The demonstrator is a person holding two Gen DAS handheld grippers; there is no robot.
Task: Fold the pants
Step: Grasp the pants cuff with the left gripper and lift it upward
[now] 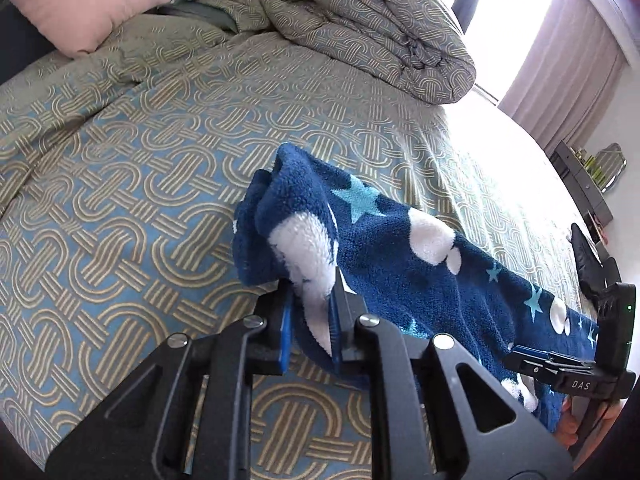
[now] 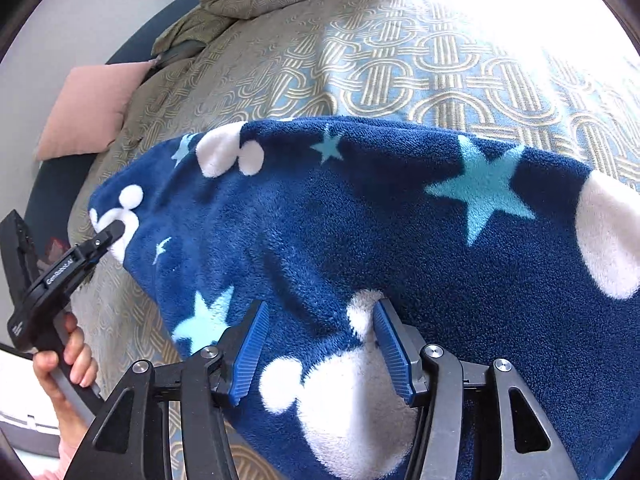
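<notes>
Two grippers, one pair of pants [image 2: 360, 216] – dark blue fleece with white blobs and pale blue stars, stretched between the two tools above a bed [image 1: 120, 184].

Left gripper [image 1: 312, 304]: jaws clenched on a bunched end of the pants, blue pads pressed into the fleece from both sides; that end is lifted clear of the bedspread. A hand [image 2: 68, 360] holds its handle at the near left of the right wrist view.

Right gripper [image 2: 320, 344]: jaws spread apart with fleece lying between the blue pads [image 2: 250, 352]; the pads do not pinch it.

Bed: blue-and-tan bedspread with an interlocked loop pattern. Pink pillow [image 1: 88, 4] – far left. Rumpled duvet [image 1: 368, 28] in the same pattern, far side. Curtain [image 1: 568, 52] and bright window, far right.
</notes>
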